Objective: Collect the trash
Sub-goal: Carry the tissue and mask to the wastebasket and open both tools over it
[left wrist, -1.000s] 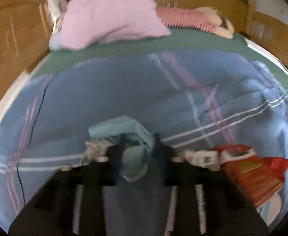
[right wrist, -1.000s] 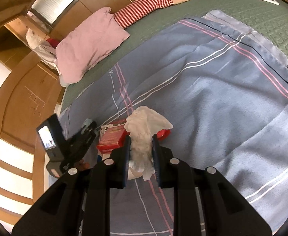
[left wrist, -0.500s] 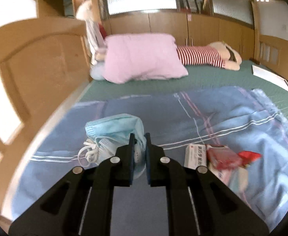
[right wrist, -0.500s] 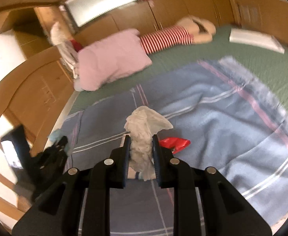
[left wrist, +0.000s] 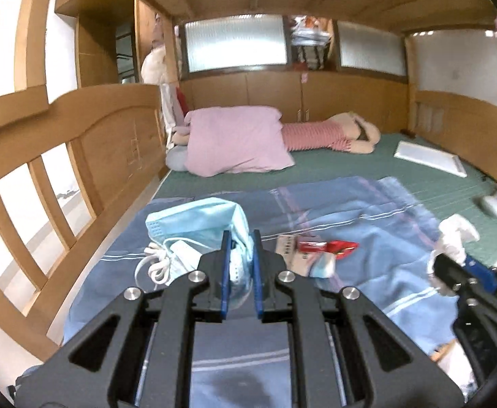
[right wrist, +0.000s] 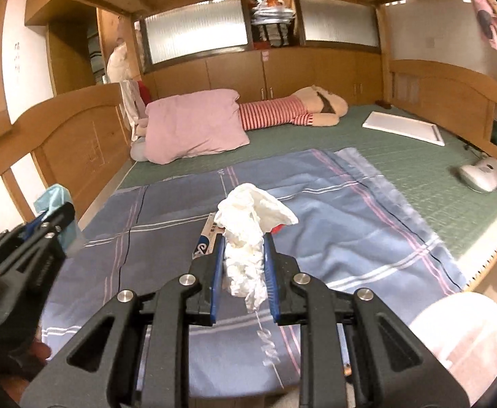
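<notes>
Since the earlier frames both grippers have come up off the blanket [left wrist: 367, 210] with their loads, and the views now take in the whole bed rather than looking down at the cloth. The left gripper [left wrist: 241, 238] points gently downward over the blanket's near left part, its blue pads pinched narrow on a light-blue mask [left wrist: 194, 219] whose white ear loops dangle to the left. The right gripper [right wrist: 243, 238] points forward and down at a like slant, jaws clamped on a crumpled white tissue [right wrist: 252, 224] that sticks up above the fingertips and hangs below them. More litter lies on the blanket between the two: a white box [left wrist: 286, 245] and a red wrapper [left wrist: 330, 247], touching each other. A wooden rail [left wrist: 78, 142] runs close along the left edge of the bed; the blanket's fringed right edge gives onto open green mattress [right wrist: 418, 156]. Far ahead, well clear of both tools, lie a pink pillow [right wrist: 194, 124], a striped doll [right wrist: 282, 112] and a white board [right wrist: 403, 126].
</notes>
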Available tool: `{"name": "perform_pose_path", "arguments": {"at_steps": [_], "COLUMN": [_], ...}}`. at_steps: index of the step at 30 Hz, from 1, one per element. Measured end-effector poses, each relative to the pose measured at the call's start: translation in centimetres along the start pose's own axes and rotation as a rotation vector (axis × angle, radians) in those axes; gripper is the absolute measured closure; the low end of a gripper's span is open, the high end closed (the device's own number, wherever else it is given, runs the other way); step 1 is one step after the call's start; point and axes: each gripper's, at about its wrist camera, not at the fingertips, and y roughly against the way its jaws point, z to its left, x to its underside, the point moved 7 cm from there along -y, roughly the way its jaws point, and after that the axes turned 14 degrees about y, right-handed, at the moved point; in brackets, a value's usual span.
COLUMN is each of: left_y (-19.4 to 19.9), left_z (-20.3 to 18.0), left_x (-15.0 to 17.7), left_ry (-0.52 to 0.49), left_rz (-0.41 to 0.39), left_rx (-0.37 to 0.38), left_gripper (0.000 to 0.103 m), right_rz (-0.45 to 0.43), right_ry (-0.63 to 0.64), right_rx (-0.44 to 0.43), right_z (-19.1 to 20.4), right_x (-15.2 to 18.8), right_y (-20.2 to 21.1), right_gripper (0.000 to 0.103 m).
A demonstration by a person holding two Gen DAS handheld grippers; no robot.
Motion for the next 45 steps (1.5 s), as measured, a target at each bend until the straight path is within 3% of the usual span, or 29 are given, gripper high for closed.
{"name": "perform_pose_path", "arguments": {"at_steps": [4, 14, 27, 35, 45], "left_y": [4.9, 12.2, 14.3, 14.2, 14.2], "left_z": [-1.2, -2.7, -4.8, -13.4, -27.5], "left_x": [0.4, 0.5, 1.0, 4.3, 13.1], "left_ry": [-0.022, -0.036, -0.057, -0.145, -0.294], "left_rz": [-0.040, -0.116, -0.123, -0.054, 0.098], "left_rx": [0.037, 0.095, 0.156, 0.337, 0.592], "left_gripper": [0.090, 0.090, 0.088, 0.087, 0.082], "right_rz": [-0.028, -0.087, -0.138, -0.121, -0.076], "right_ry": [-0.009, -0.014, -0.050, -0.150, -0.297], "right_rx": [0.025, 0.051, 0.091, 0.263, 0.534], "right_z": [-0.9, -1.4, -3.6, -11.1, -21.5], "right_x": [0.8, 1.8, 2.2, 5.3, 11.5], "right_y": [3.4, 8.6, 11.8, 15.1, 21.0], "right_gripper": [0.080, 0.080, 0.080, 0.080, 0.080]}}
